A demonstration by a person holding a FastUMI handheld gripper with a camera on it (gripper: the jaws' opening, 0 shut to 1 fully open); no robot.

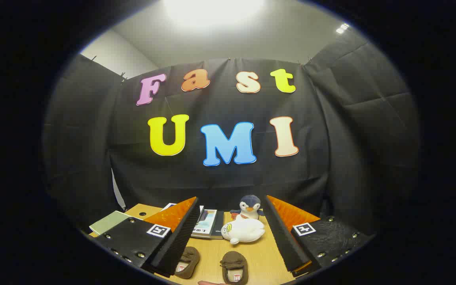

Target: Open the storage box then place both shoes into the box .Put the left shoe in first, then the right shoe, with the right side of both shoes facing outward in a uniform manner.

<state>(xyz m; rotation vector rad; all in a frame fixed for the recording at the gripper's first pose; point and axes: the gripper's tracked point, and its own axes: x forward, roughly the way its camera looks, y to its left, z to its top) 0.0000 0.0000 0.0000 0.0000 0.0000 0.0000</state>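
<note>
Your gripper (232,237) is spread wide over the tabletop (259,257), holding nothing, with both shoes (234,267) low between its fingers and the plush toys (244,230) beyond.

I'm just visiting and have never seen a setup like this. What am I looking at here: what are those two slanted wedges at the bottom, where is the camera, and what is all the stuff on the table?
There is no robot arm here. A person holds a hand tool, a gripper with two fingers, and the camera rides on it, looking forward along them. The two wedges are those fingers; they stand wide apart and hold nothing.

Below and between them, on a wooden table, lie two small brown shoes: the left shoe, partly behind one finger, and the right shoe beside it. Further ahead lies a white plush toy, with a penguin toy behind it. Some books and a green notebook lie off to one side. Black cloth walls the booth.
</note>
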